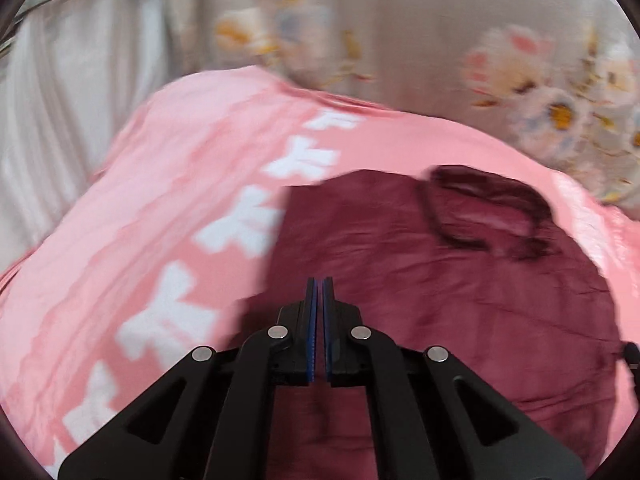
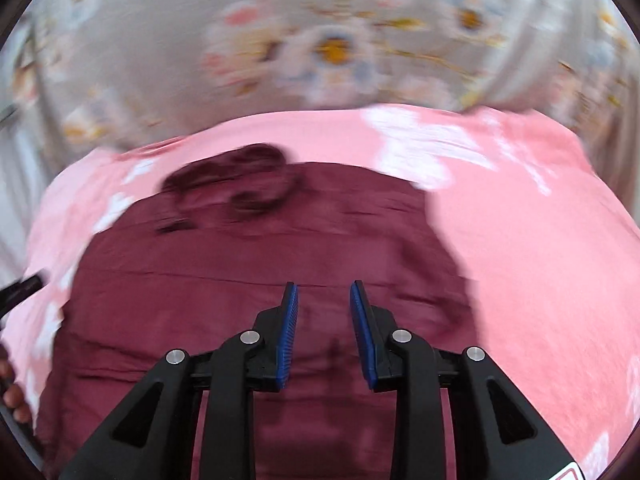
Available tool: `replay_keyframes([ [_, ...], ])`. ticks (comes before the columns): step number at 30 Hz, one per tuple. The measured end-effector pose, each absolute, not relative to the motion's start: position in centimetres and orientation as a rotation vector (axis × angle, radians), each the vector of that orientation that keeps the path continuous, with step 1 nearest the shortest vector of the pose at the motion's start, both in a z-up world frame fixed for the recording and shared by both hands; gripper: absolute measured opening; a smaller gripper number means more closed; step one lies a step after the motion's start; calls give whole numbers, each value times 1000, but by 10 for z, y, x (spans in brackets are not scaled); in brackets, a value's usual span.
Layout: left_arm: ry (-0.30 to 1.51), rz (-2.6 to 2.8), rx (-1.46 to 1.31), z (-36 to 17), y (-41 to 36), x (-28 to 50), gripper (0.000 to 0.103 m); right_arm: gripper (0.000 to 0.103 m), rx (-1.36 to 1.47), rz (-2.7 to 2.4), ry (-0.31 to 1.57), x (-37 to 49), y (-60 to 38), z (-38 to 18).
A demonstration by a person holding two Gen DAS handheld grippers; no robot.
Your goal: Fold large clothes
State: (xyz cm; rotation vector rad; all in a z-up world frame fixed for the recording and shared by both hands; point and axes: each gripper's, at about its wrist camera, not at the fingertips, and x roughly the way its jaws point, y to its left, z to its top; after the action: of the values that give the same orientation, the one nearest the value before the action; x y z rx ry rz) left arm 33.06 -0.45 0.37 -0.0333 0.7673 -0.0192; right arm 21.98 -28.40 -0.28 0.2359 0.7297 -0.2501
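Left wrist view: the left gripper (image 1: 319, 285) is hanging closed and empty over the maroon garment (image 1: 440, 280) lying on a pink sheet (image 1: 140, 208), bare pink stretching leftward. Right wrist view: the right gripper (image 2: 324, 292) is standing parted, holding nothing, above the garment's middle, whose right edge is meeting bare pink.

No legible text, labels or nos.; white marks on pink sheet (image 1: 120, 208) too blurred to be read.
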Motion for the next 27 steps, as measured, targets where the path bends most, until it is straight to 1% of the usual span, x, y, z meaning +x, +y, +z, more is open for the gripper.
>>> replay_keyframes([
  [5, 879, -105, -5, -31, -56, 345, 4, 28, 156, -140, 794, 256, -235, -24],
  [9, 901, -88, 37, -61, -70, 341, 4, 28, 133, -114, 853, 265, -218, -51],
  [13, 888, -91, 57, -76, -70, 340, 4, 27, 135, -105, 878, 268, -220, -69],
  [20, 844, -67, 114, -82, -79, 334, 2, 27, 86, -132, 873, 266, -211, -77],
  [27, 834, -55, 131, -83, -81, 333, 2, 27, 108, -123, 867, 264, -216, -77],
])
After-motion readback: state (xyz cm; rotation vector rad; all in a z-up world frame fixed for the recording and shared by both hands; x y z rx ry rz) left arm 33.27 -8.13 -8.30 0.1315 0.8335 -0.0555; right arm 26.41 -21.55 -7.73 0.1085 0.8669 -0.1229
